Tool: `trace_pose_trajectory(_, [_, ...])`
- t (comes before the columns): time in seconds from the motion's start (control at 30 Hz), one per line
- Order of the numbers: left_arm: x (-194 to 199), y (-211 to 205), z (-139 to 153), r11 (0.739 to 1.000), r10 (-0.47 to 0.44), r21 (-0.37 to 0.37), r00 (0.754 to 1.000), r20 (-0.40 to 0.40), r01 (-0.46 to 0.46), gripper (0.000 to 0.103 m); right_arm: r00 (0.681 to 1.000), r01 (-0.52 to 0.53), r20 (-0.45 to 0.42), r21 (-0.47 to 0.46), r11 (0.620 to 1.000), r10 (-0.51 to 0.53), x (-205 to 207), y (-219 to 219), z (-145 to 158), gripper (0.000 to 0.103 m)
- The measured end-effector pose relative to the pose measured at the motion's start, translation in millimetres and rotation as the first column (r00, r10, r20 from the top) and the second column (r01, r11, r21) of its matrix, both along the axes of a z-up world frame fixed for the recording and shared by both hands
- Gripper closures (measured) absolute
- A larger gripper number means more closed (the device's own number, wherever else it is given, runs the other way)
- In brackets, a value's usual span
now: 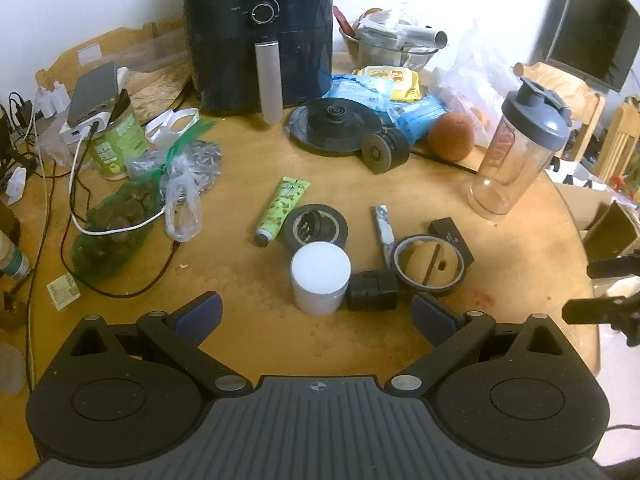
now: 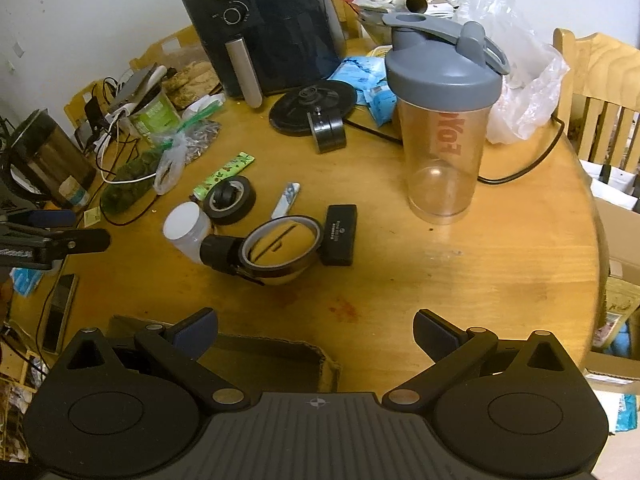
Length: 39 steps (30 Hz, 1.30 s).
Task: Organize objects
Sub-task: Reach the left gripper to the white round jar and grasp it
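Note:
Small objects lie clustered mid-table: a white jar [image 1: 319,276], a black tape roll [image 1: 315,227], a green tube [image 1: 282,205], a black block [image 1: 372,290], an amber tape ring [image 1: 429,265], a flat black case [image 1: 452,238] and a small marbled stick [image 1: 383,229]. My left gripper [image 1: 318,314] is open and empty, just short of the jar. My right gripper [image 2: 316,332] is open and empty, above the table's front edge, short of the amber tape ring [image 2: 282,249], the black case [image 2: 339,234] and the jar [image 2: 187,228]. The left gripper's fingers [image 2: 60,240] show at the left edge.
A black air fryer [image 1: 258,32], a kettle base [image 1: 334,124], a black weight [image 1: 384,150], an orange [image 1: 450,136] and a shaker bottle [image 2: 440,120] stand behind. Bags, cables and a green can [image 1: 116,144] crowd the left. A cardboard box [image 2: 260,356] sits below my right gripper.

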State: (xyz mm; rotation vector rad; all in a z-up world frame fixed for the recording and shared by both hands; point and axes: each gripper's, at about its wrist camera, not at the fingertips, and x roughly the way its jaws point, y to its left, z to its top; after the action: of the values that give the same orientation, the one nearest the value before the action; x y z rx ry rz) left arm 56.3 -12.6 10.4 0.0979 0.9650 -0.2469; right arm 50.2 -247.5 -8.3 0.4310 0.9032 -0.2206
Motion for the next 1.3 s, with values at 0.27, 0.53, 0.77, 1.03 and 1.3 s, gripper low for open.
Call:
trace_pose_trajectory(0.27, [16.0,-3.1,-15.9,1.000,0.002,0.008,1.000,-0.012,-0.002,0.000,1.000,0.004,-0.026,0.037,0.999,-0.003,1.6,-0.7,0.2,0.000])
trace_pose_trajectory(0.53, [33.6,-9.1,-36.1,0.999,0.007,0.041,0.999,-0.049,-0.005,0.000,0.999,0.033,-0.030,0.048,0.998,-0.032,1.2,-3.8,-1.2,0.000])
trace_pose_trajectory(0.77, [51.6,-9.9,-52.2,0.998,0.012,0.067,0.998,-0.064,-0.008,0.000,0.998,0.059,-0.035,0.067,0.996,-0.057,1.9,-8.2,-4.2,0.000])
trace_pose_trajectory(1.03, [68.8,-17.2,-70.5,0.996,-0.001,0.083,0.995,-0.098,0.009,0.018,0.994,0.100,-0.051,0.093,0.991,-0.095,-1.5,-12.3,-7.2,0.000])
trace_pose_trajectory(1.3, [79.7,-23.4,-88.6,0.997,-0.030,0.063,0.991,-0.134,0.039,0.042,0.988,0.147,-0.061,0.102,0.984,-0.142,-10.1,-17.8,-9.7,0.000])
